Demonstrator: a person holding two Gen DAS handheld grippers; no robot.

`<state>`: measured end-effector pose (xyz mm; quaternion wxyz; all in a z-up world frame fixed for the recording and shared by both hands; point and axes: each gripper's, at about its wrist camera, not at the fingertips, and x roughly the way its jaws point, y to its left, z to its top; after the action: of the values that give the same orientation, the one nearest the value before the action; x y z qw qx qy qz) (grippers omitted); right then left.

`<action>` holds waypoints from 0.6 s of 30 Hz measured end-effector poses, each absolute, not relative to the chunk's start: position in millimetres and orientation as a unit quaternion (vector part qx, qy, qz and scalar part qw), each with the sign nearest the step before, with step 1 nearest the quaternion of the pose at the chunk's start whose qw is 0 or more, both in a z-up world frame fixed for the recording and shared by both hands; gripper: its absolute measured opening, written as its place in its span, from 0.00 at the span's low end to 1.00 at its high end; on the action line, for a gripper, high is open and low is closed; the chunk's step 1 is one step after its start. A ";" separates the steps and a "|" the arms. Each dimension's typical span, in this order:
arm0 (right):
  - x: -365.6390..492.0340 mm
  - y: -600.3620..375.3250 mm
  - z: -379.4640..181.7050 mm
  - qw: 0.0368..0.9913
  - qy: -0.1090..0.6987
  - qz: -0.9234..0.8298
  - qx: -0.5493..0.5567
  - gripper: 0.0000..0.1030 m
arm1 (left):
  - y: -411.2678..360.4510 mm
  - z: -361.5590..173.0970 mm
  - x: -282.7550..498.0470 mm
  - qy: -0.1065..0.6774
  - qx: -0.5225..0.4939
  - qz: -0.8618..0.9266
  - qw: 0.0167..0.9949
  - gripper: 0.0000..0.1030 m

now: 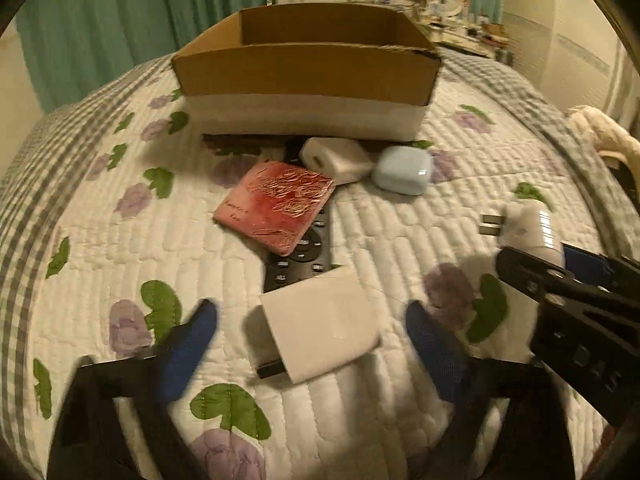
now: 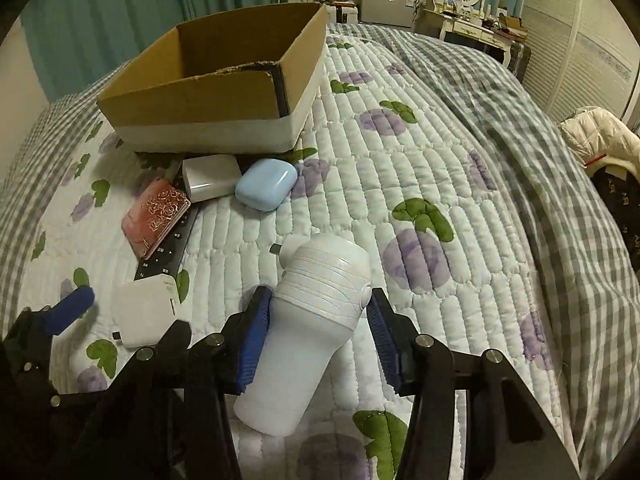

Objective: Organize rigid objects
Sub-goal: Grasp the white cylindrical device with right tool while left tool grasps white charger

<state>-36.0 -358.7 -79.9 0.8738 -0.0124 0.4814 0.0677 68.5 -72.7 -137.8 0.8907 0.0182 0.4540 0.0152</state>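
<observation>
A: Start with the right gripper [image 2: 318, 316]. What sits between its jaws?

B: A white bottle [image 2: 308, 332], lying tilted, its ribbed cap end pointing away past the fingertips and its plain base back toward the camera. The blue pads [image 2: 256, 340] press on both flanks just behind the ribbing, so the jaws are clamped on it.

A: And the left gripper [image 1: 312, 320]?

B: Its jaws stand apart with a white charger [image 1: 324, 324] lying on the quilt [image 1: 400, 220] between them. There is a visible gap between each blue pad [image 1: 188, 344] and the charger's sides, so nothing is gripped. The charger's plug end faces back toward the left finger.

A: What lies ahead of the left jaws?

B: Straight beyond the charger, a black remote [image 1: 300, 260], partly covered by a pink case [image 1: 276, 208]. Farther on, a white adapter [image 1: 336, 160] touches a pale blue case [image 1: 402, 176] on its right. Behind those stands the cardboard box [image 1: 308, 72], open at the top.

A: Where is the bottle from the left view?

B: Off to the right of the left jaws, held in the other gripper's black fingers.

A: Is anything in the box?

B: I cannot tell; its floor is hidden in both views.
</observation>
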 end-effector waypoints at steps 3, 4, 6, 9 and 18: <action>-35.0 -360.6 -84.1 0.872 0.485 0.070 -0.004 0.47 | -69.5 -146.2 73.5 0.475 -0.008 0.000 0.880 0.62; -34.4 -361.3 -85.0 0.871 0.486 0.071 0.000 0.47 | -69.5 -146.4 72.7 0.472 -0.011 0.001 0.881 0.61; -34.2 -360.7 -85.9 0.870 0.487 0.074 0.002 0.47 | -71.1 -146.5 72.8 0.472 -0.006 0.000 0.881 0.61; -35.4 -358.0 -86.7 0.870 0.486 0.076 -0.003 0.47 | -71.9 -145.1 72.6 0.473 -0.005 -0.004 0.881 0.60; -42.2 -358.2 -78.9 0.875 0.476 0.089 -0.006 0.47 | -65.3 -119.4 58.4 0.444 -0.009 -0.019 0.896 0.54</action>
<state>-42.2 -358.2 -78.9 0.8747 -0.0058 0.4763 0.0894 58.4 -65.3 -119.4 0.8960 -0.0091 0.4436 -0.0188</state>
